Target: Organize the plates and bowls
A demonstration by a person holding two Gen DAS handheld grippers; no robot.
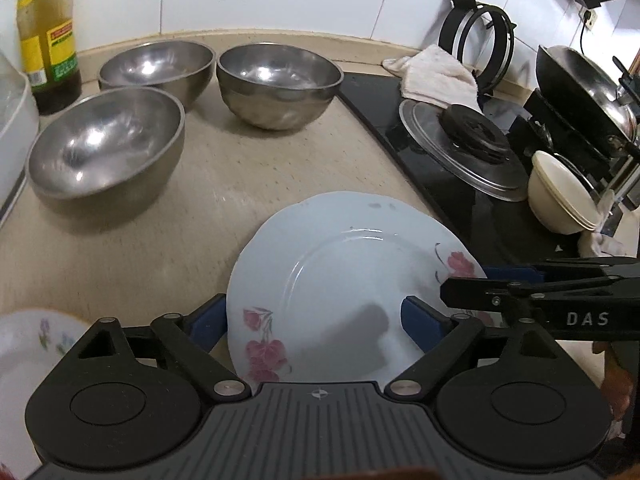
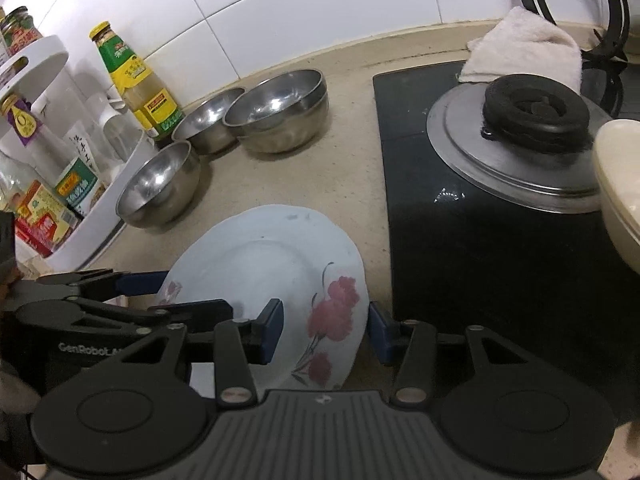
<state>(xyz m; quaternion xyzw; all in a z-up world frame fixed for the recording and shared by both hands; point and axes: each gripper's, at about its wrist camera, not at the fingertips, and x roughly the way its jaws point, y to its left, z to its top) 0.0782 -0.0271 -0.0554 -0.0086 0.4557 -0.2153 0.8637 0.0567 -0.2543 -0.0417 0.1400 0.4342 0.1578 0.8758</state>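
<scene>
Left wrist view is showing the job barely started. Off the left gripper's (image 1: 308, 322) left side, a second floral plate (image 1: 28, 344) is sitting alone on the surface (image 1: 248, 168), and ahead and to the left three steel bowls (image 1: 108, 140) are standing apart, unnested and empty. Between this gripper's blue pads (image 1: 420, 322), the pale blue floral plate (image 1: 352, 280) is tilting up; the jaws are standing wide around it, and I cannot tell if they are touching it. From the right, the right gripper (image 2: 326, 330) is reaching in, its jaws likewise wide on either side of the plate's flowered rim. Further right, a cream bowl (image 1: 560, 196) is leaning on the black stove (image 1: 452, 200), seemingly empty. Stacking plates and nesting bowls all appears to be remaining.
</scene>
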